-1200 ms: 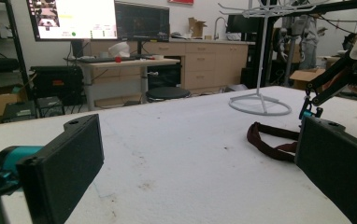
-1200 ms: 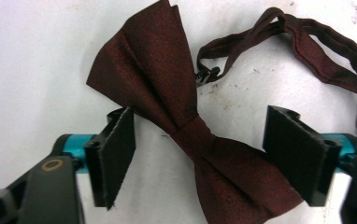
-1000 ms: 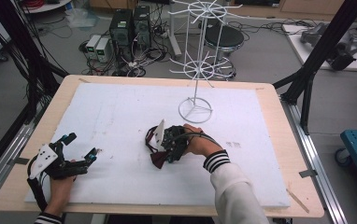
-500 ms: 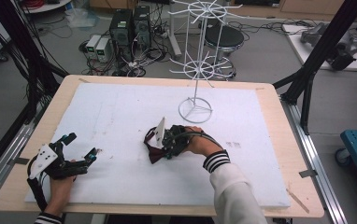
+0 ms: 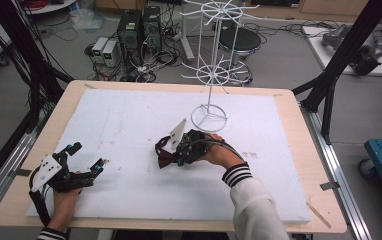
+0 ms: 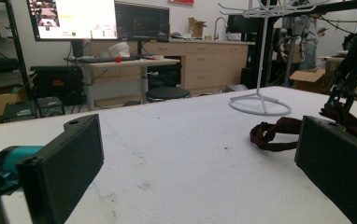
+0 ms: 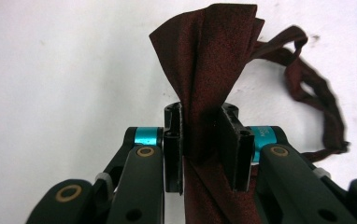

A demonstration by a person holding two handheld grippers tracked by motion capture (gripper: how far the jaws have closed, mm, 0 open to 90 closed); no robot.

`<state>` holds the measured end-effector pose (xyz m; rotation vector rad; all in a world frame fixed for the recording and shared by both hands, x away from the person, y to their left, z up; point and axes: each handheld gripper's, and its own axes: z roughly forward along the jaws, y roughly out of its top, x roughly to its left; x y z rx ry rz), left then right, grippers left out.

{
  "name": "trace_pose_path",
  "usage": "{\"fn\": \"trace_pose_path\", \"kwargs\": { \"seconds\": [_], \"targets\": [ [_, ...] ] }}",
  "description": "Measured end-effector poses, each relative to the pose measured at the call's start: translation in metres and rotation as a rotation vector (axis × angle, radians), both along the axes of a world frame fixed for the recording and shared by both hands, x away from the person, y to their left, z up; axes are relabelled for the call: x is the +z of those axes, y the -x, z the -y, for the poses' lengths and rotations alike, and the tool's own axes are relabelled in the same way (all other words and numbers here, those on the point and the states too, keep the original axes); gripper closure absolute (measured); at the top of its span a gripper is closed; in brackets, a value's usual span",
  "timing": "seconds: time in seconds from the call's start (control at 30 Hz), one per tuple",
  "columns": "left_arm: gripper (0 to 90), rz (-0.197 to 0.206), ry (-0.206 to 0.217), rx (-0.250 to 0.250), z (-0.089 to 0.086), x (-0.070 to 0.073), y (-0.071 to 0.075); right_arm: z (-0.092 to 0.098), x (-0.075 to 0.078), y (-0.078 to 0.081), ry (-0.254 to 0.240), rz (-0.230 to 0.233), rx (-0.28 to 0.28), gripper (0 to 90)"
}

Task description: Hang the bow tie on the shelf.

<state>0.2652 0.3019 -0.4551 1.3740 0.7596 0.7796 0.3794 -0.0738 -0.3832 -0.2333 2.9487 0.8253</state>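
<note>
A dark red bow tie (image 7: pixel 214 56) with a thin strap (image 7: pixel 317 93) is pinched between the jaws of my right gripper (image 7: pixel 202 116), which is shut on its pleated middle. In the high view the bow tie (image 5: pixel 165 156) hangs just over the white foam mat (image 5: pixel 129 120) near the table's middle, held by the right gripper (image 5: pixel 178 153). My left gripper (image 5: pixel 86 156) rests at the front left, open and holding nothing. In the left gripper view its jaws stand wide apart (image 6: pixel 200 140), and the bow tie's strap (image 6: pixel 279 133) lies ahead on the mat.
A white wire display stand (image 5: pixel 209 117) rises just behind the right hand, its ring base (image 6: pixel 260 103) on the mat. The wooden table edge (image 5: pixel 324 165) frames the mat. Computers and cables sit on the floor beyond the far edge.
The right gripper has shifted slightly with the bow tie in it. The left gripper has stayed where it was.
</note>
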Motion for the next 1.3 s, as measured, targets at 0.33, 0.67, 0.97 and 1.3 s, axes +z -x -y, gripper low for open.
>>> {"fn": "trace_pose_path", "kwargs": {
  "seconds": [0.33,0.67,0.97,1.3],
  "targets": [
    [1.7,0.004,0.001,0.001,0.0,0.0,0.0,0.019,0.022,0.007,-0.112,0.029,-0.089,73.3],
    [1.7,0.003,-0.002,0.0,0.0,0.0,0.001,0.037,0.04,0.013,-0.228,0.056,-0.166,73.2],
    [1.7,0.003,-0.002,-0.001,0.0,0.0,0.001,0.055,0.056,0.017,-0.342,0.084,-0.242,73.2],
    [1.7,0.004,-0.001,0.0,0.0,0.0,0.001,0.079,0.073,0.018,-0.497,0.094,-0.346,73.2]
  ]
}}
